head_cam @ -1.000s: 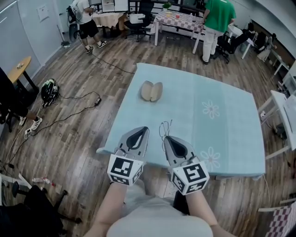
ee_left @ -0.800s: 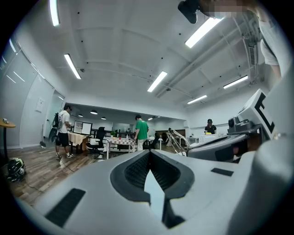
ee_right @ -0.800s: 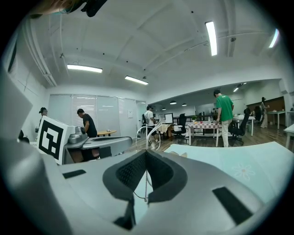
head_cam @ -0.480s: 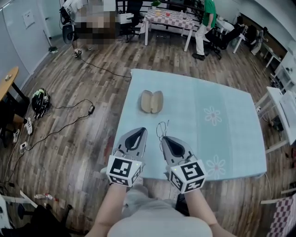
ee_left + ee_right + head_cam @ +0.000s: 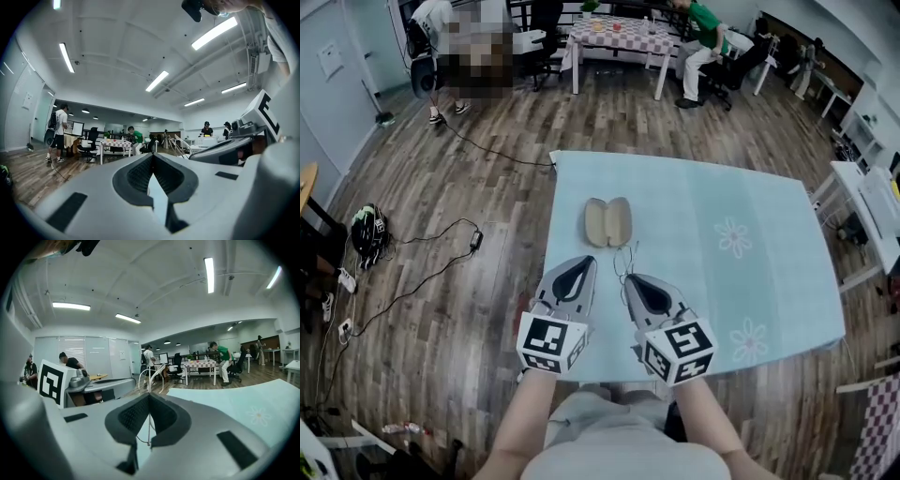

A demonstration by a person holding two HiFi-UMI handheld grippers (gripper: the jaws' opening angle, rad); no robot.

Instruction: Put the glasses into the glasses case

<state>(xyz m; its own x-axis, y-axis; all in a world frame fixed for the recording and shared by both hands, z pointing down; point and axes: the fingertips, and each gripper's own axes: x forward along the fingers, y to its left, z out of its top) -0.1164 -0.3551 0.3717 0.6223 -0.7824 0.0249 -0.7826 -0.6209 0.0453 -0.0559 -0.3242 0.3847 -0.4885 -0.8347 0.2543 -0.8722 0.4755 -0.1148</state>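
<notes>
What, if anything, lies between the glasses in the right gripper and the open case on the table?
Nothing visible. The glasses, pinched in the right gripper, hang just short of the open case, and only bare table shows between them. The left gripper is beside that path, not across it.

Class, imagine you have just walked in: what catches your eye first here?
The open glasses case lies empty on the left part of the light blue tablecloth. Nearer the person, the right gripper is shut on thin wire-framed glasses at its tips, with the left gripper shut and empty beside it.
</notes>
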